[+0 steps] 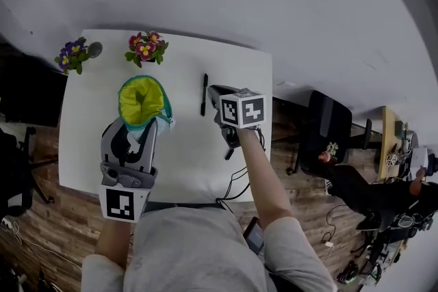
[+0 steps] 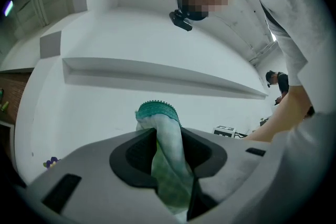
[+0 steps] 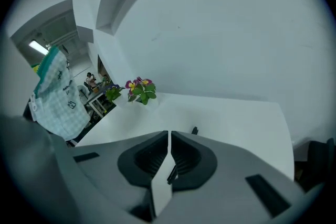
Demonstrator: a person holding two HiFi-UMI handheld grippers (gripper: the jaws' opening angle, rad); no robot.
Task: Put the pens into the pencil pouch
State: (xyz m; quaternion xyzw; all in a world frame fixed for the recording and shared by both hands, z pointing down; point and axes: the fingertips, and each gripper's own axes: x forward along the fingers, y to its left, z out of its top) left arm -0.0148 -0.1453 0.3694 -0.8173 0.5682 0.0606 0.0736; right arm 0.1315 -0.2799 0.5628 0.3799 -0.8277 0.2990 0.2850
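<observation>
Yellow lining is showing inside the pencil pouch (image 1: 140, 100) in the head view, and I am seeing no pen in it. One black pen (image 1: 204, 94) is lying on the table (image 1: 89, 147) at the pouch's three o'clock, so I think the job is only starting.

In the left gripper view, my left gripper (image 2: 167, 150) is pinching the pouch cloth.

In the right gripper view, my right gripper (image 3: 168, 157) is closing on nothing.

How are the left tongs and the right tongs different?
The left tongs pinch the green checked fabric pouch; the right tongs are shut on nothing. The left tongs point roughly level, the right tongs tilt down at the white table. Both are grey.
</observation>
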